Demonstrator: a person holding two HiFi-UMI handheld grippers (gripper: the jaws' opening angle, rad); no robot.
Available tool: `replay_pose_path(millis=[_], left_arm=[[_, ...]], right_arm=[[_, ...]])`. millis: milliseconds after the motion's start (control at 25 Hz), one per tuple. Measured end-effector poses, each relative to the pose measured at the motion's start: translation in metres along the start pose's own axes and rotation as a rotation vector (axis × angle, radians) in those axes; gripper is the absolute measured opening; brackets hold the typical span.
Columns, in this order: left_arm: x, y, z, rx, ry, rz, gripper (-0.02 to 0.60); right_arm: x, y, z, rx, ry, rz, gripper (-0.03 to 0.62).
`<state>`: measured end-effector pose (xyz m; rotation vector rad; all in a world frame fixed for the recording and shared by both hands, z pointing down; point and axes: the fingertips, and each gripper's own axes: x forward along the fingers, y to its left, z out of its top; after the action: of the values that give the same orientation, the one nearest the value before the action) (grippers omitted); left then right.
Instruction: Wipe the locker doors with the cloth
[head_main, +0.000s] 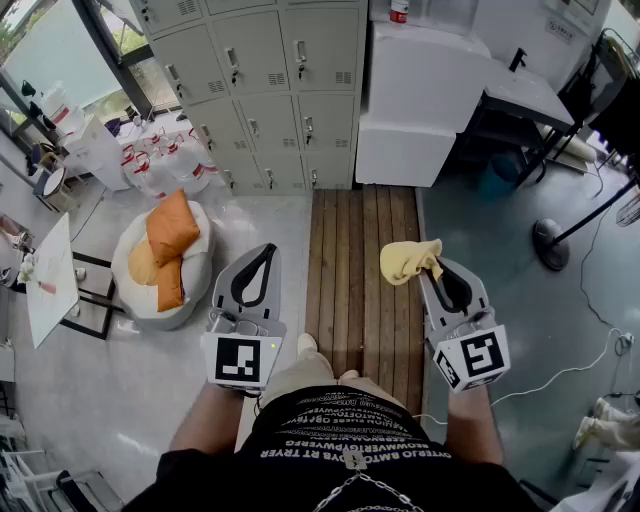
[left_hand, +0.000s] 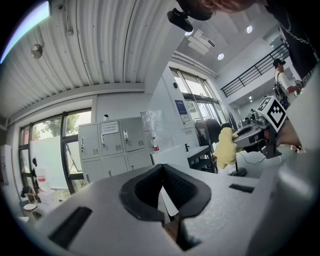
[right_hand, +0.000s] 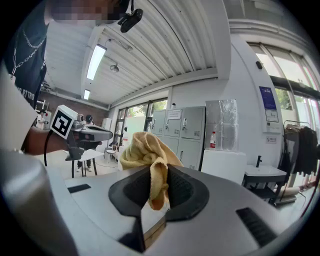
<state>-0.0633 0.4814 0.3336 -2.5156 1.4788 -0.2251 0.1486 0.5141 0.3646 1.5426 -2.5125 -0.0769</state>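
The right tongs clench a yellow cloth. The left tongs are pressed together on nothing. Both are well apart from the grey locker doors.

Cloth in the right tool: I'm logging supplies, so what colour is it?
Pale yellow cloth; it shows best in the right gripper view.

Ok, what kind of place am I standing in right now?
Likely an indoor office or lab break area, though I can't be sure. There is a bank of grey metal lockers against the wall, a beanbag seat with orange cushions, and a desk near tall windows.
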Motion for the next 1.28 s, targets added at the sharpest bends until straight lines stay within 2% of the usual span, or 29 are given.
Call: replay_pose_path(millis=[160, 440, 600, 760, 880, 1280], left_arm=[[0.002, 0.016, -0.005, -0.032, -0.017, 0.022, 0.006], [0.028, 0.055, -0.029, -0.074, 0.050, -0.016, 0.006], [0.047, 0.074, -0.030, -0.088, 0.014, -0.031, 0.006], [0.067, 0.093, -0.030, -0.064, -0.017, -0.053, 0.006], [0.074, 0.103, -0.033, -0.088, -0.045, -0.084, 0.006], [0.085, 0.166, -0.061, -0.137, -0.045, -0.100, 0.006]], right_arm=[[0.017, 0.005, 0.001, -0.003, -0.001, 0.019, 0.058], [0.065, 0.000, 0.009, 0.048, -0.020, 0.014, 0.060], [0.092, 0.000, 0.007, 0.063, 0.004, 0.016, 0.060], [0.120, 0.001, 0.020, 0.064, -0.002, 0.016, 0.060], [0.135, 0.001, 0.026, 0.097, -0.010, 0.002, 0.060], [0.200, 0.025, 0.035, 0.092, -0.002, -0.018, 0.060]])
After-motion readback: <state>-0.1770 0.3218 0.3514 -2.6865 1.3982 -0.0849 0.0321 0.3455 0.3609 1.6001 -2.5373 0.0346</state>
